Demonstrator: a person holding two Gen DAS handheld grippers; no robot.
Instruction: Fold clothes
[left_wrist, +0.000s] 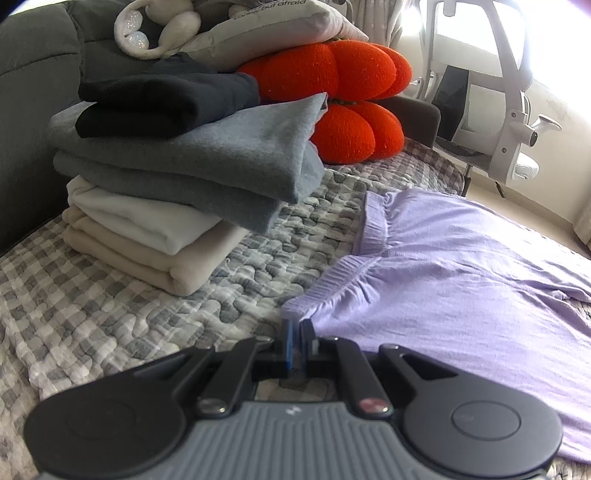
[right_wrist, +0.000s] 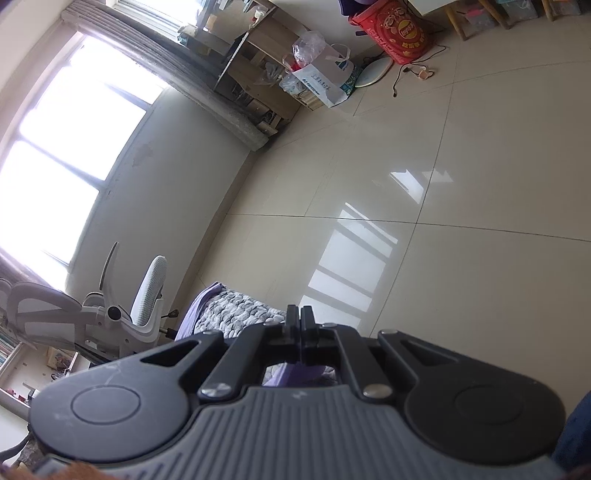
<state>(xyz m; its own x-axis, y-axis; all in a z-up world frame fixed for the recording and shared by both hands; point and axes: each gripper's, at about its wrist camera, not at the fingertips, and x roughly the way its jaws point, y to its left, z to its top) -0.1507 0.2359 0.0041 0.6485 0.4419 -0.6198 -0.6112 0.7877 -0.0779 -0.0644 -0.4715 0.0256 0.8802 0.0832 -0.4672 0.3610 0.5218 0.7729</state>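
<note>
A lilac garment (left_wrist: 461, 280) lies spread flat on the checked quilt (left_wrist: 110, 314), its ribbed hem toward me. My left gripper (left_wrist: 297, 326) sits low at the near corner of that hem, fingers pressed together on the cloth's edge. A stack of folded clothes (left_wrist: 177, 177) stands to the left: beige at the bottom, then white, grey and black. My right gripper (right_wrist: 299, 314) is shut and tilted out over the tiled floor, with no cloth seen between its tips. A strip of lilac fabric (right_wrist: 192, 314) shows at the bed's edge below it.
Orange pumpkin cushions (left_wrist: 343, 103), a grey pillow and a plush toy are piled behind the stack against a grey sofa back. A white office chair (right_wrist: 122, 314) stands by the bed's far end. Bags and shelves (right_wrist: 317, 81) sit across the tiled floor (right_wrist: 443, 221).
</note>
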